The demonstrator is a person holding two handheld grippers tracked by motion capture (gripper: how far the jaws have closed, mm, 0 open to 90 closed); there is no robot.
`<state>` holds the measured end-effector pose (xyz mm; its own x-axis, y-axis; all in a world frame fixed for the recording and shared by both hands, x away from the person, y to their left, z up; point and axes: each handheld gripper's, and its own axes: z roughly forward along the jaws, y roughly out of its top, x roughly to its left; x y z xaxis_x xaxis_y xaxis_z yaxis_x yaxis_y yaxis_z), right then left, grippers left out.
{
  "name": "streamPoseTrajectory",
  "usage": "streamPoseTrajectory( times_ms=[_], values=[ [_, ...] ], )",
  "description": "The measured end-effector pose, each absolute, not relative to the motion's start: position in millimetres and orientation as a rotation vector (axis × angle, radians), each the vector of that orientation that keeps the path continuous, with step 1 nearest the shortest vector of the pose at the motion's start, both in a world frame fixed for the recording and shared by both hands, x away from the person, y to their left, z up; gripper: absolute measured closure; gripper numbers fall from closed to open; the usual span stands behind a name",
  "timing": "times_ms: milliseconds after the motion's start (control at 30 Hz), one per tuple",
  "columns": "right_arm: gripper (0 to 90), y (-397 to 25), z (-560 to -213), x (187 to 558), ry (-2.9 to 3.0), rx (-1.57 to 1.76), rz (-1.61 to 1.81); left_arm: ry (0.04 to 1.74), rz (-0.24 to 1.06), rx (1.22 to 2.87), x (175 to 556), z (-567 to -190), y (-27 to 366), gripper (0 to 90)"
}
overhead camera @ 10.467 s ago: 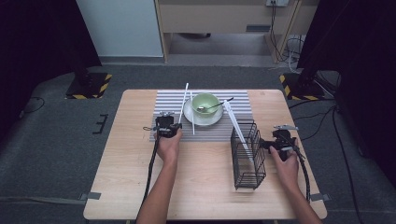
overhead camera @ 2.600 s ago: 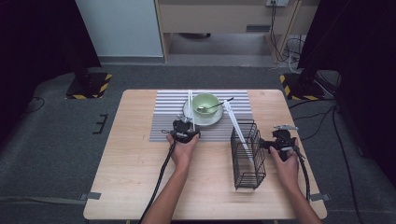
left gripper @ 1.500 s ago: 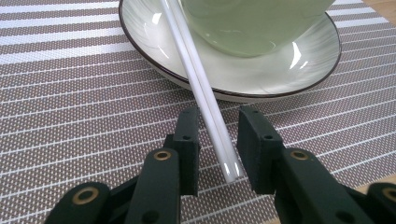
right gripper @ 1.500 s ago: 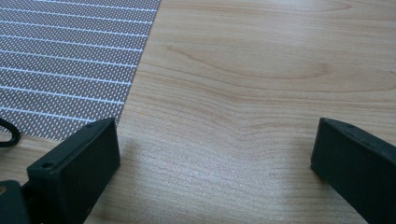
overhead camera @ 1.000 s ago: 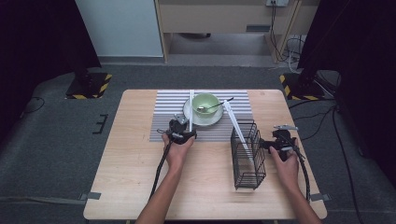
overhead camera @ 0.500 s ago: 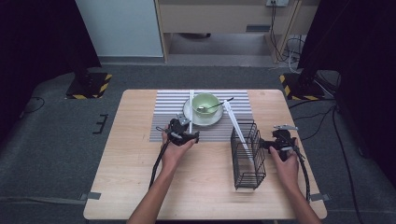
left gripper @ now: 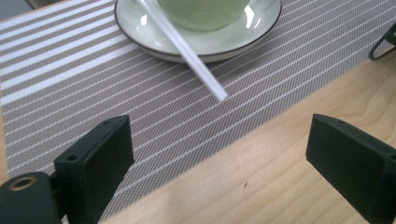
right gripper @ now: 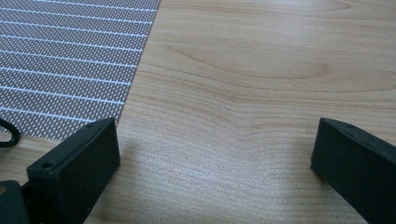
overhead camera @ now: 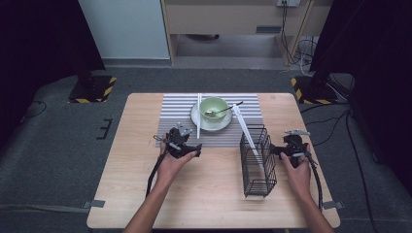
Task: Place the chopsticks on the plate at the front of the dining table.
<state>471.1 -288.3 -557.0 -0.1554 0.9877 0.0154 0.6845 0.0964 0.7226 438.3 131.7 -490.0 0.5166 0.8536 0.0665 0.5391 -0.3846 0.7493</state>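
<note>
The white chopstick (overhead camera: 198,115) lies across the rim of the saucer (overhead camera: 197,120) on the striped mat (overhead camera: 170,109), its near end overhanging toward the left gripper (overhead camera: 194,148). In the high view a second chopstick (overhead camera: 245,133) already leans in the wire basket (overhead camera: 257,167), so the work looks about half done; a spoon (overhead camera: 223,109) rests in the green bowl (overhead camera: 214,107). The right gripper (overhead camera: 277,150) waits beside the basket.

In the left gripper view the jaws stand wide, empty, just short of the chopstick's tip (left gripper: 219,95).

In the right gripper view the jaws gape wide over bare table (right gripper: 261,84).
</note>
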Motion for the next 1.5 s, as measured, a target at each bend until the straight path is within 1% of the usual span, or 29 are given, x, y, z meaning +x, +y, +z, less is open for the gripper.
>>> streamPoseTrajectory(
  times_ms=[333,567,733,967,1067,1267,1367,1500],
  values=[
    [0.7,-287,-557,471,1.895,1.637,0.822,1.197,0.568,2.042,418,-496,165,6.0],
    [0.7,-287,-557,471,1.894,1.638,0.822,1.246,0.544,2.037,407,-508,187,5.7],
    [0.7,-287,-557,471,1.893,1.638,0.821,1.285,0.557,2.072,402,-516,196,5.6],
    [0.7,-287,-557,471,1.891,1.641,0.821,1.368,0.590,2.043,400,-524,212,5.9],
    [0.6,-287,-557,471,1.891,1.641,0.820,1.383,0.618,2.040,400,-527,215,5.3],
    [0.6,-286,-557,471,1.890,1.642,0.819,1.442,0.580,2.011,402,-539,220,5.2],
    [0.6,-285,-557,470,1.891,1.643,0.819,1.424,0.619,1.994,403,-545,222,4.0],
    [0.6,-285,-557,470,1.889,1.645,0.819,1.414,0.618,1.989,403,-546,223,3.1]
  ],
)
